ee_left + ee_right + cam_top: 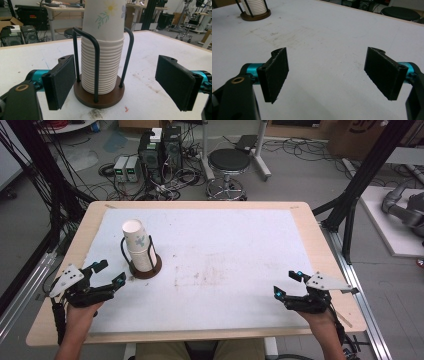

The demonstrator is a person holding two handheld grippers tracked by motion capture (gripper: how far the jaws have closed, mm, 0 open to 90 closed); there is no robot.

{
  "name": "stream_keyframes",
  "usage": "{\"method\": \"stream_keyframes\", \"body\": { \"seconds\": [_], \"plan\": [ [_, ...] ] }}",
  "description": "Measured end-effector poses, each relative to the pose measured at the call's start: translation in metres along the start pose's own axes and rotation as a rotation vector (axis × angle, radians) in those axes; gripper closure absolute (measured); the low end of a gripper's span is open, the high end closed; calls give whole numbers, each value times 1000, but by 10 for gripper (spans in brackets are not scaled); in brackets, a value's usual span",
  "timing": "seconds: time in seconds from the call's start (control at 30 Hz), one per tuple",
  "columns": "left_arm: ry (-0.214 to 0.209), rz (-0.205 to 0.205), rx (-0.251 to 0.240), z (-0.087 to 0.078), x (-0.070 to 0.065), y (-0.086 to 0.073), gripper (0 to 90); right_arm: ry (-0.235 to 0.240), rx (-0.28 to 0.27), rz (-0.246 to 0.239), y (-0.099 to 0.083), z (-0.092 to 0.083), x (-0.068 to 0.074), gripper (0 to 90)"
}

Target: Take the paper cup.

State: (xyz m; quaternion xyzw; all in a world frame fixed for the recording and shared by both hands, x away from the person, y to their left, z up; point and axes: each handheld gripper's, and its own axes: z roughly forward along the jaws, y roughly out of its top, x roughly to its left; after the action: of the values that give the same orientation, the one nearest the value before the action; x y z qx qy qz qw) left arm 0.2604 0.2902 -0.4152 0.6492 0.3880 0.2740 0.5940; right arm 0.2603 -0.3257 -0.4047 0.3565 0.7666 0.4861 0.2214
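Our left gripper (106,272) is open just short of the cup stack (103,50) in its wire holder (98,96) at bench (210,327) left; we should close on the top cup above the wires, right gripper (288,284) idle, open.

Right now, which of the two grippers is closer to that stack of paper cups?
The left. The left gripper sits just beside the stack of paper cups, open fingers aimed at it. The right gripper is across the table.
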Motion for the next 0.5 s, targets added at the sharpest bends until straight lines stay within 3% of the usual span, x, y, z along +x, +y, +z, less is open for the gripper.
{"method": "stream_keyframes", "body": {
  "seconds": [0.1,0.27,0.5],
  "plan": [
    [2,1,-12,-2,-1,4,166,2,-1,1,1,-2,3,199],
    [0,-33,-18,0,3,12,161,1,-11,2,4,-1,3,199],
    [-11,-7,-2,4,7,32,161,6,-2,1,4,1,2,199]
  ]
}}
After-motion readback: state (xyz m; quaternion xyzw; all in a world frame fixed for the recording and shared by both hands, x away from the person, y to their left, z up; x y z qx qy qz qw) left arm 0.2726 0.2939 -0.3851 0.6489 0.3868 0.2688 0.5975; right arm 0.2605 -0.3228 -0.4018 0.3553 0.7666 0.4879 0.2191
